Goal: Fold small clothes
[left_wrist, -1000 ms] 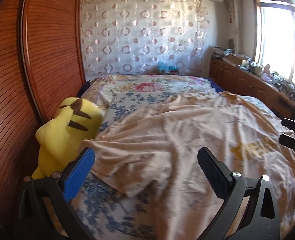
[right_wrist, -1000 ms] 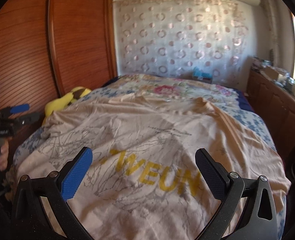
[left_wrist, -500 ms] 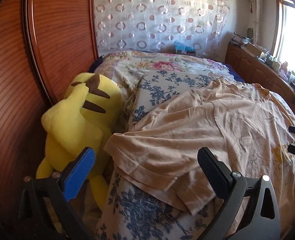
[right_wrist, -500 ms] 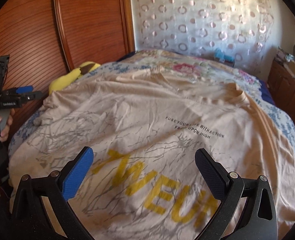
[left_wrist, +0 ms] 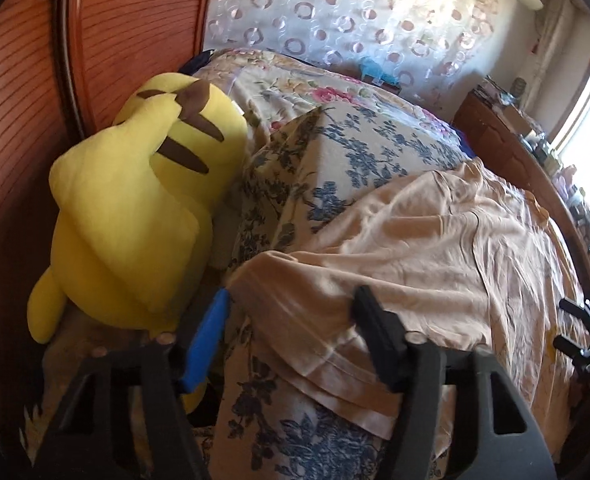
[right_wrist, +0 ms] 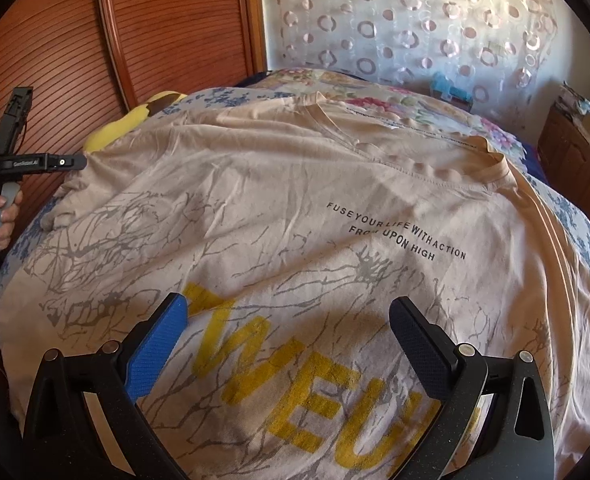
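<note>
The peach T-shirt (right_wrist: pixel 295 208) is lying spread on the bed (left_wrist: pixel 375 148). The left gripper (left_wrist: pixel 291 312), jaws parted, is straddling its sleeve (left_wrist: pixel 311 308) at 6 o'clock; closing comes next. The right gripper (right_wrist: pixel 287 320) is hovering, jaws apart.

T-shirt (right_wrist: pixel 335 208) hem beyond bottom edge

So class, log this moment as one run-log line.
stage: reaching sleeve | left gripper: open at T-shirt sleeve | right gripper: open above print | shirt: flat, unfolded
</note>
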The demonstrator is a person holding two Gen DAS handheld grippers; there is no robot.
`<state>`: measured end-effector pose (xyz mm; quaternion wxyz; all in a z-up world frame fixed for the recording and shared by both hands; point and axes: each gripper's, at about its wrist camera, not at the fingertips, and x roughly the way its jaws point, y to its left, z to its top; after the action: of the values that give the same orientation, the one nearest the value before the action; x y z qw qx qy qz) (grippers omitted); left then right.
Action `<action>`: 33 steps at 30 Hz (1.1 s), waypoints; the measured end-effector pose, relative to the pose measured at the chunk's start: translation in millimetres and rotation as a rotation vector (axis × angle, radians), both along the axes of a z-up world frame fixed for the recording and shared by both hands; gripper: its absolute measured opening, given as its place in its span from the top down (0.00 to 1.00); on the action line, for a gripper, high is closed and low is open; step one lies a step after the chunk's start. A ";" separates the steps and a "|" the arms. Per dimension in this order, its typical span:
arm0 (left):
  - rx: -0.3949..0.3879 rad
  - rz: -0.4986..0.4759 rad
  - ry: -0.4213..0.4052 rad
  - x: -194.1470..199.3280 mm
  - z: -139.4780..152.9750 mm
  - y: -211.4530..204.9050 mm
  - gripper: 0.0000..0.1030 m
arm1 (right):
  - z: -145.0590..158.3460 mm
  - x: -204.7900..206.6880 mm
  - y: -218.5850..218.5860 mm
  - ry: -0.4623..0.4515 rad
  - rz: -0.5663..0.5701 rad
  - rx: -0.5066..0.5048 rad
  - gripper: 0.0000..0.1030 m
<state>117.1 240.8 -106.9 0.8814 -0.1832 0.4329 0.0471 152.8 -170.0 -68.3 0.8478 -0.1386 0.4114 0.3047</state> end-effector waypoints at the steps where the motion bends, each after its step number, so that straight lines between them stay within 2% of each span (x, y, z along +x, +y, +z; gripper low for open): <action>1: -0.007 0.001 -0.001 -0.1 -1.2 1.1 0.51 | -0.1 -0.2 0.0 0.003 0.002 0.001 0.01; 2: -0.020 0.004 -0.001 -0.5 -2.0 2.9 0.59 | -0.4 0.5 -0.8 0.004 0.002 0.002 0.01; 3: -0.036 -0.001 -0.009 -1.3 -2.2 3.7 0.63 | -0.6 0.7 -1.0 0.007 0.003 0.003 0.01; 5: -0.054 -0.015 -0.026 -3.3 -0.9 3.9 0.82 | -1.2 1.6 -1.2 0.010 0.004 0.005 0.01; 7: -0.025 -0.018 -0.035 -4.4 3.1 1.2 0.94 | -1.2 1.5 -0.7 0.010 0.004 0.004 0.01; 8: 0.007 -0.021 -0.038 -5.7 7.0 -2.7 0.97 | -1.3 1.6 -0.8 0.009 0.003 0.003 0.01; 10: 0.014 -0.014 -0.061 -8.6 14.6 -4.2 0.99 | -1.4 2.2 -1.2 0.009 0.003 0.004 0.01; 16: 0.018 -0.073 -0.146 -10.3 55.9 -26.7 1.00 | -1.3 4.0 -3.5 0.025 -0.003 0.025 0.01; 20: 0.054 -0.176 -0.200 2.5 90.0 -69.2 1.00 | 0.0 4.2 -5.7 0.030 -0.005 0.040 0.01; 24: 0.083 -0.340 -0.258 21.7 126.3 -130.1 1.00 | 0.2 7.7 -11.6 0.045 -0.026 0.070 0.01; 27: 0.114 -0.413 -0.276 32.9 143.5 -164.1 0.99 | 0.3 10.3 -15.1 0.053 -0.037 0.086 0.01; 30: 0.156 -0.447 -0.266 42.3 149.4 -183.8 0.88 | 0.8 10.8 -16.6 0.054 -0.045 0.094 0.01; 32: 0.172 -0.455 -0.241 46.4 146.5 -186.7 0.77 | 1.5 11.1 -17.3 0.054 -0.047 0.096 0.01; 33: 0.177 -0.459 -0.229 47.5 143.5 -186.8 0.74 | 1.6 11.0 -17.3 0.054 -0.048 0.096 0.01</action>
<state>164.6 54.0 36.6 0.9249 -0.0065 0.3546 -0.1372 163.8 -187.3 -66.7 0.8492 -0.0795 0.4221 0.3073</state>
